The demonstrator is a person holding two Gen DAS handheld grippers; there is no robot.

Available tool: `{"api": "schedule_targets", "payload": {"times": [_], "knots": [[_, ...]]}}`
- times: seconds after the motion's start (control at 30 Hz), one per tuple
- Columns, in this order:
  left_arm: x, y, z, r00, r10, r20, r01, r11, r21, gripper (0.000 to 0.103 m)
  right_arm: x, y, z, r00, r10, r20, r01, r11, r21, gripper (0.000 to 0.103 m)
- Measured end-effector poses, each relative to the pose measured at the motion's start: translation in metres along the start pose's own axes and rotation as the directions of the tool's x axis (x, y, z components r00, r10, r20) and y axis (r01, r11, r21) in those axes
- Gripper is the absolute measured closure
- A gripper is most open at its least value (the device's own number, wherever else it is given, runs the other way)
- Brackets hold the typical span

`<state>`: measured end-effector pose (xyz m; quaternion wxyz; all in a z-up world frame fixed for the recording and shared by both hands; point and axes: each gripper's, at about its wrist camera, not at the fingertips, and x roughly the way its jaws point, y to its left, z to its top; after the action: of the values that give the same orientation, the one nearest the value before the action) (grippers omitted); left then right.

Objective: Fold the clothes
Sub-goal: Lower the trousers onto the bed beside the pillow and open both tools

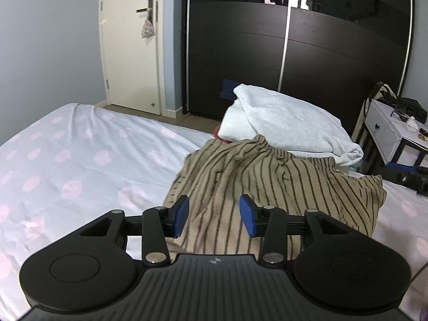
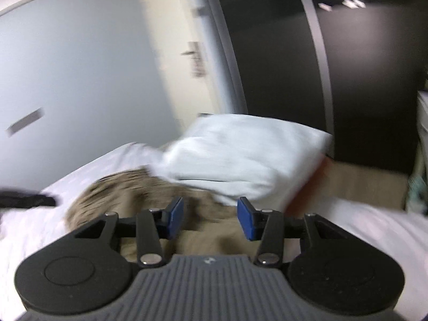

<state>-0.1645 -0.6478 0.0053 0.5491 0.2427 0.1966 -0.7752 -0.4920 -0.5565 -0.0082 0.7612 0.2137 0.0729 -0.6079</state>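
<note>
Left gripper (image 1: 213,215) spread open over striped tan shorts (image 1: 256,176), right gripper (image 2: 210,218) likewise open and empty, pale folded garment (image 1: 281,117) behind, spotted bedsheet (image 1: 80,155), no legible writing

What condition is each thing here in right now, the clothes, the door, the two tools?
Striped garment: rumpled on the bed, unfolded.
Pale blue garment: bundled loosely, its near edge overlapping the striped garment.
Left tool: open, holding nothing.
Right tool: open, holding nothing; its view is blurred.
Door: closed, small bag hanging from the handle.
Wardrobe: sliding doors shut.
</note>
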Motion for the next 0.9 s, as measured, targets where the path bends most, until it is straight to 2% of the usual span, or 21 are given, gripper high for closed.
{"api": "schedule_targets", "payload": {"times": [0.07,0.17,0.33,0.47,0.67,0.8,0.9], "knots": [[0.009,-0.002,0.004,1.000,-0.023,0.014,0.023,1.000,0.002,0.065,0.010,0.021,0.001,0.999,0.042,0.004,-0.042,0.998,-0.057,0.058],[0.023,-0.006,0.010,0.998,-0.057,0.036,0.057,0.998,0.005,0.065,0.031,0.042,0.004,0.997,0.077,0.002,-0.076,0.992,-0.100,0.070],[0.060,-0.010,0.023,0.989,-0.130,0.070,0.131,0.991,-0.010,0.065,0.074,0.061,0.009,0.999,0.024,0.031,-0.019,0.991,-0.133,0.071],[0.102,-0.006,0.023,0.983,-0.176,0.043,0.178,0.983,-0.045,0.067,0.110,0.062,0.002,1.000,-0.021,0.001,0.021,0.995,-0.094,0.071],[0.148,0.016,0.005,0.983,-0.171,-0.061,0.162,0.980,-0.118,0.081,0.146,0.056,-0.019,0.995,-0.081,-0.050,0.076,0.993,-0.089,0.072],[0.163,0.030,-0.006,0.977,-0.198,-0.075,0.182,0.967,-0.181,0.083,0.163,0.047,-0.027,0.993,-0.085,-0.079,0.080,0.994,-0.073,0.072],[0.159,0.029,-0.006,0.977,-0.198,-0.077,0.183,0.967,-0.176,0.083,0.168,0.046,-0.026,0.992,-0.085,-0.090,0.078,0.994,-0.078,0.072]]}}
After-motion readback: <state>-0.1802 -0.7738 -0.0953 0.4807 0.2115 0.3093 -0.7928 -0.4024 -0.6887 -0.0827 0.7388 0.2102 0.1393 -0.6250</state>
